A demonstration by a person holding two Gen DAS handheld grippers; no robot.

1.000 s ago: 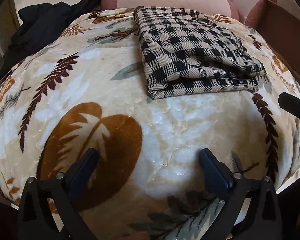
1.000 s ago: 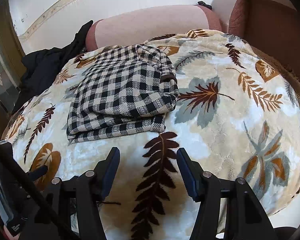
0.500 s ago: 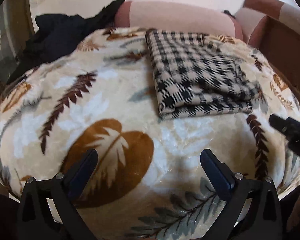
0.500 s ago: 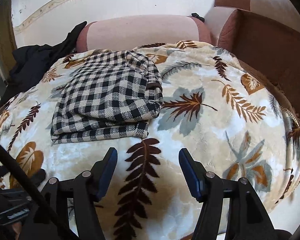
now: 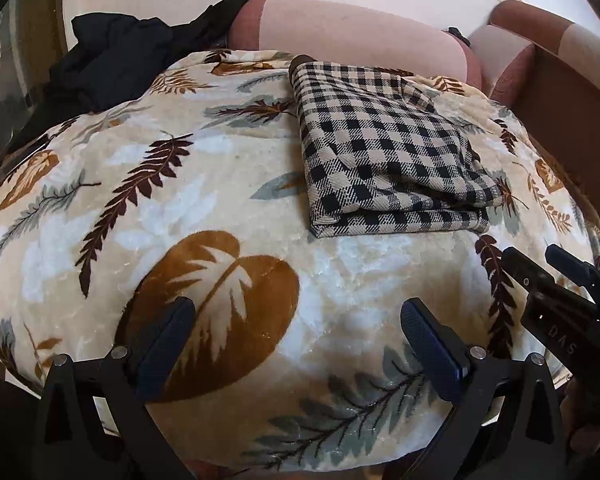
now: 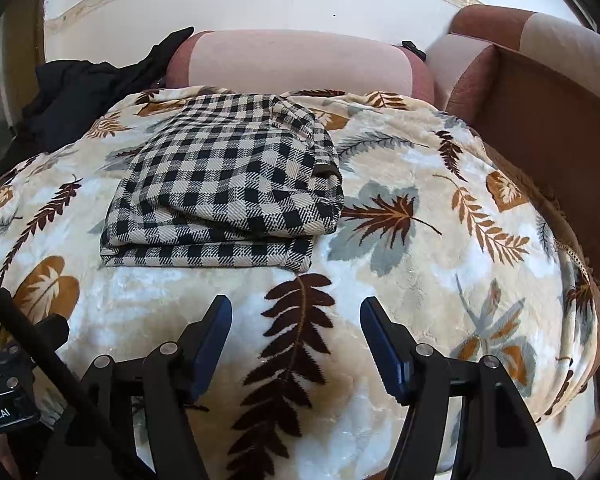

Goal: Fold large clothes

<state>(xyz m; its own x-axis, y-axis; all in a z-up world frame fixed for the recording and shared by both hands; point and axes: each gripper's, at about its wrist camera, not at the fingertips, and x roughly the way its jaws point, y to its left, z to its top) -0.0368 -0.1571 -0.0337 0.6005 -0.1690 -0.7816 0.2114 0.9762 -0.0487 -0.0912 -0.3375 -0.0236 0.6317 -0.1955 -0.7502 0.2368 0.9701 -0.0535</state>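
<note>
Here the left tongs (image 5: 296, 316) stand wide and empty, the right tongs (image 6: 296, 316) are opening with nothing between them, both hanging apart from the folded checked garment (image 6: 228, 184) lying farther off on the leaf-patterned blanket (image 6: 420, 264), with black clothes (image 5: 124, 64) heaped far left beside a pink sofa cushion (image 6: 296, 64).

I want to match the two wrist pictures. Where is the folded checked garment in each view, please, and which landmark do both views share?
Left wrist view: the folded checked garment lies right of centre in the upper half, on the leaf-pattern blanket.
Right wrist view: the same garment lies left of centre, in the middle band.
Shared landmark: the pink bolster cushion just behind the garment.
</note>
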